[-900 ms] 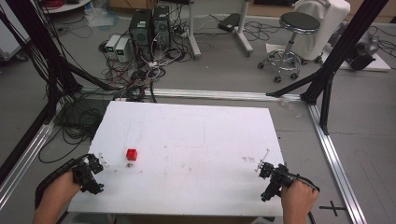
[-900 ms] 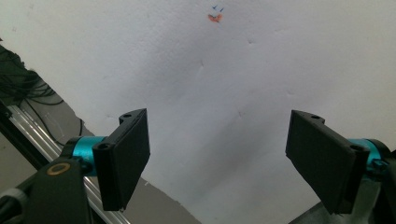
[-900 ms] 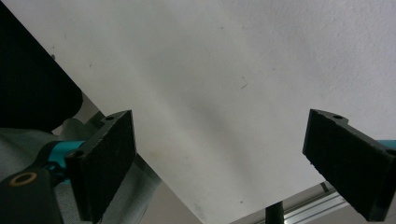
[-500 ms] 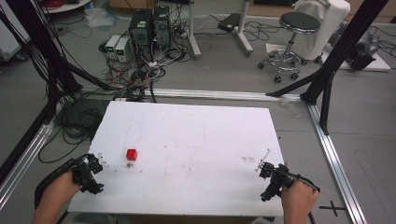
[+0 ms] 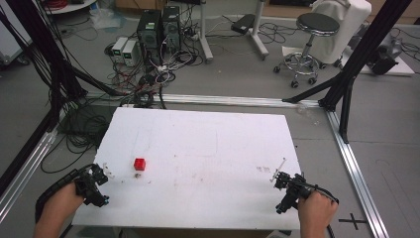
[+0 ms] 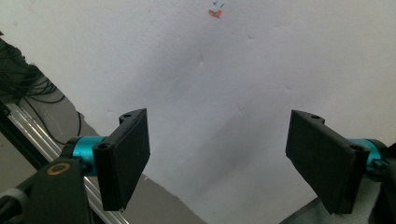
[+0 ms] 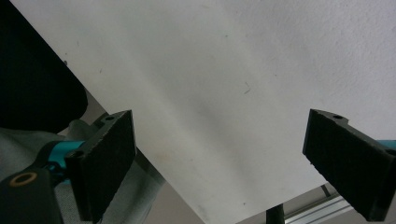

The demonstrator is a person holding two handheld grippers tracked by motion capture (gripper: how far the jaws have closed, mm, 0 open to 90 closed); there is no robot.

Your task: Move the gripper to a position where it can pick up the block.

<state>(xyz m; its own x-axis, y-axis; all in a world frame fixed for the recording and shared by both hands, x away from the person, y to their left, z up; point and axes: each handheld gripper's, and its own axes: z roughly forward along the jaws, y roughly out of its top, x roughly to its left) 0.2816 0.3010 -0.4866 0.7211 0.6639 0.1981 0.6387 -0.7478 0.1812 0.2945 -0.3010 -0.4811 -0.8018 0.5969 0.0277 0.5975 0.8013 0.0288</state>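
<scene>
A small red cube (image 5: 139, 164) sits on the white table (image 5: 208, 148), left of its middle. My left gripper (image 5: 100, 186) rests at the table's near left corner, a short way down and left of the cube. Its jaws stand wide open over the bare board (image 6: 224, 93), holding nothing. My right gripper (image 5: 281, 194) is at the near right corner, far from the cube. It is open too, with only the white surface (image 7: 219, 107) between its jaws.
A thin pale stick (image 5: 279, 165) lies on the table just beyond the right gripper. Aluminium rails (image 5: 354, 163) and black frame posts (image 5: 366, 44) flank the table. Computers and tangled cables (image 5: 148, 34) and a stool (image 5: 306, 34) stand on the floor behind.
</scene>
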